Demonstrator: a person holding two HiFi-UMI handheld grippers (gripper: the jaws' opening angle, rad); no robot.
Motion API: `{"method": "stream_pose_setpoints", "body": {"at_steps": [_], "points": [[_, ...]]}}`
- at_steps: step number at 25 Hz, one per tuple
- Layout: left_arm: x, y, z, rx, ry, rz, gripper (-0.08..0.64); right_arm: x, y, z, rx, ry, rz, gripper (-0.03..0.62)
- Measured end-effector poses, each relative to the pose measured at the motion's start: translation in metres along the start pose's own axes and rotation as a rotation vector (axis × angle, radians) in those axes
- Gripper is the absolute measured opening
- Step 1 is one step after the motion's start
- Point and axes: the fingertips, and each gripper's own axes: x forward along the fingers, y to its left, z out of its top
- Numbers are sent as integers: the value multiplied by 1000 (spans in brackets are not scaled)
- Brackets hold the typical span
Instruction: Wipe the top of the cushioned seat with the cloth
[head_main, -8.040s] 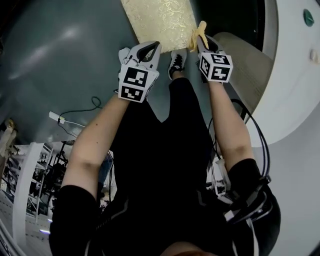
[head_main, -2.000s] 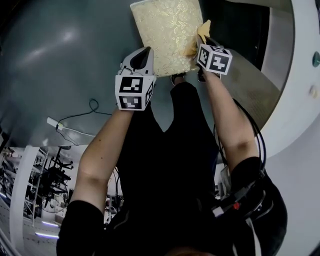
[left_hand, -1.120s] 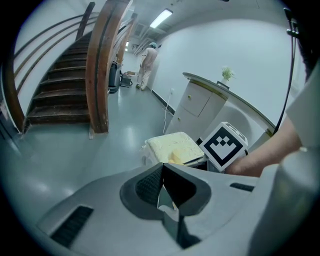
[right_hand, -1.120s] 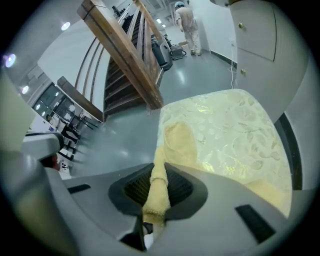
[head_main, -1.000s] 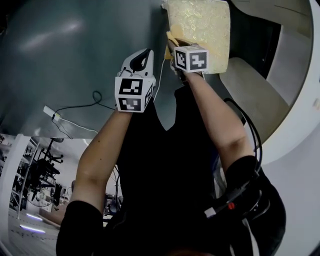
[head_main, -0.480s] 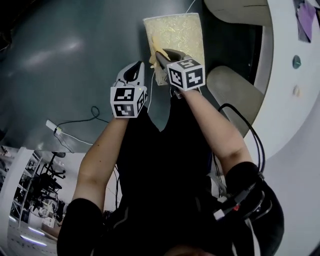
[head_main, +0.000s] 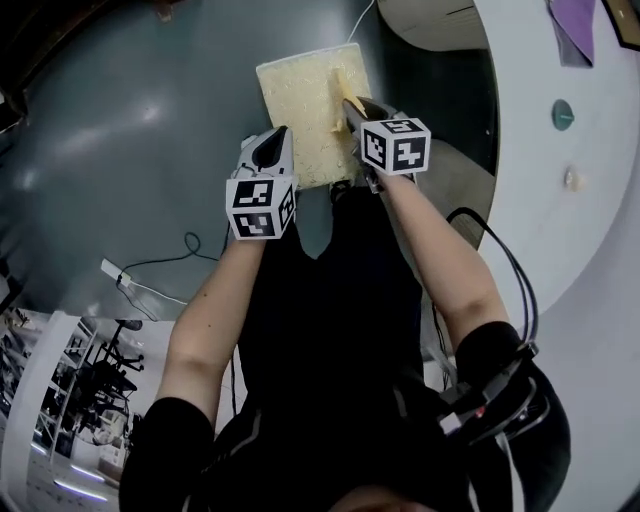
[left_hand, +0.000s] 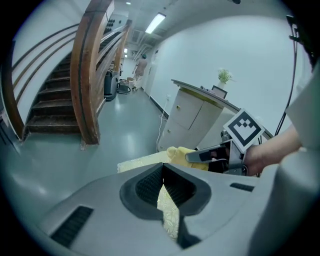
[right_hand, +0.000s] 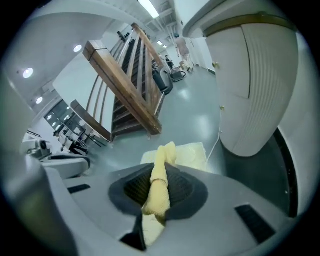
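We have the right gripper (head_main: 352, 104) clamped on the yellow cloth (right_hand: 156, 190) at the right edge of the cushioned seat (head_main: 300, 110) (long axis running away from us), so the wipe should sweep leftward, toward the left gripper (head_main: 275, 142), closed and empty, at the near-left edge.

Your right tongs (right_hand: 159, 192) are clamped on the yellow cloth (right_hand: 161, 167). It is bunched into a thick roll between the ribbed pads and sticks out past the tips. Just beyond the roll's end lies the pale yellow top of the cushioned seat (right_hand: 195, 152). Whether the cloth touches it, you cannot tell from here. The seat stands on a glossy grey-green floor (right_hand: 195, 102). To its right rises a white curved cabinet (right_hand: 250, 85) with a brown band along its top, and a thin white cable (right_hand: 220, 131) hangs near its foot. A wooden staircase (right_hand: 132, 82) slants up behind.
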Motion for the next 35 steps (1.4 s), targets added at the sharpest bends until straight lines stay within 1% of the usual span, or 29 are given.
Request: {"method": "stream_pose_setpoints", "body": {"at_steps": [2, 3, 5, 6, 8, 10, 12, 14, 15, 19, 22, 24, 28, 33, 35], "points": [[14, 2, -8, -20, 9, -7, 5, 12, -24, -7, 26, 13, -55, 60], [22, 3, -13, -17, 20, -14, 5, 18, -38, -11, 40, 16, -83, 60], [39, 8, -21, 11, 40, -24, 3, 31, -67, -17, 68, 17, -150, 60], [47, 12, -24, 19, 50, -27, 5, 38, -81, -20, 77, 28, -184, 60], [57, 21, -32, 4, 68, -35, 5, 55, -99, -35, 78, 82, -240, 60], [62, 30, -36, -6, 73, -52, 5, 68, -107, -44, 74, 116, -279, 60], [63, 38, -40, 1, 81, -68, 5, 72, -106, -43, 91, 102, -310, 58], [59, 45, -48, -5, 98, -70, 5, 70, -100, -47, 117, 96, -323, 58], [56, 48, -52, -12, 106, -68, 5, 71, -96, -49, 116, 102, -320, 58], [47, 61, -63, -24, 127, -59, 5, 82, -69, -57, 52, 157, -283, 58], [47, 73, -58, -46, 125, -48, 5, 98, -45, -60, 64, 171, -251, 58], [46, 79, -52, -49, 112, -47, 5, 111, -21, -63, 56, 186, -214, 58], [40, 91, -42, -40, 89, -49, 5, 135, 22, -68, 8, 212, -157, 59], [32, 110, -45, -52, 92, -20, 5, 157, 63, -72, -7, 237, -65, 58], [28, 117, -48, -55, 96, -8, 5, 167, 82, -76, -28, 265, -10, 58]]}}
